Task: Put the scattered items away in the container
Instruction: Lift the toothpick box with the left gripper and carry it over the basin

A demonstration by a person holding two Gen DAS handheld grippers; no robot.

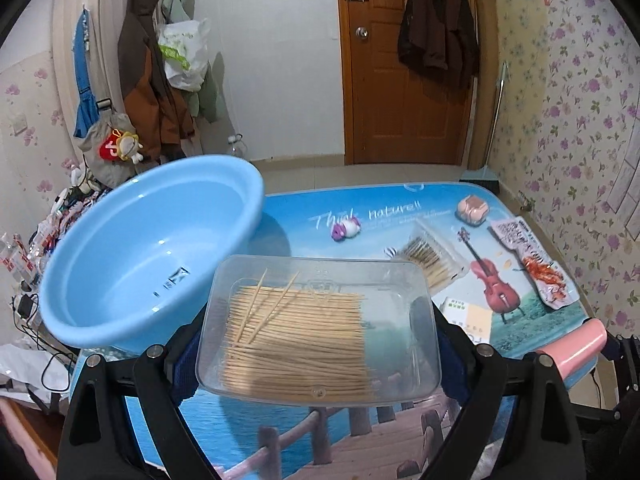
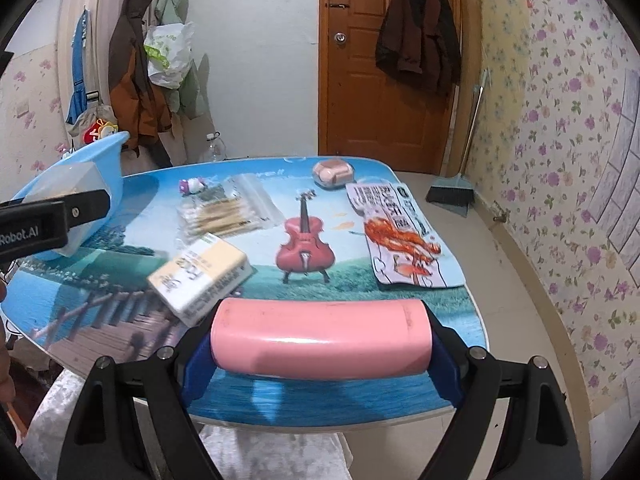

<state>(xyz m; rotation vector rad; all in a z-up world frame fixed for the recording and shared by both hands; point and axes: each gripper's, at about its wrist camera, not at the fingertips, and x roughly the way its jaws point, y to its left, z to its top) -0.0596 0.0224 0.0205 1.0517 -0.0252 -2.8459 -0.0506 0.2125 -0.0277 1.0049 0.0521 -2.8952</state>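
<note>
My left gripper (image 1: 320, 344) is shut on a clear plastic box of toothpicks (image 1: 316, 324), held above the table just right of the empty light-blue basin (image 1: 132, 240). My right gripper (image 2: 320, 344) is shut on a pink cylinder (image 2: 320, 340), held over the table's near edge; the cylinder also shows in the left wrist view (image 1: 580, 348). On the table lie a bag of cotton swabs (image 2: 228, 208), a white and yellow box (image 2: 200, 276), a small purple and white toy (image 2: 192, 186), a pink packet (image 2: 332, 172) and a snack pouch (image 2: 400, 236).
The table (image 2: 340, 404) has a printed blue scenic top with a violin picture. Beyond it are a wooden door (image 2: 384, 60), hanging coats (image 2: 132, 68) and a broom (image 2: 452, 192). The basin sits at the table's left edge (image 2: 80, 184), with my left gripper's arm (image 2: 48, 224) in front of it.
</note>
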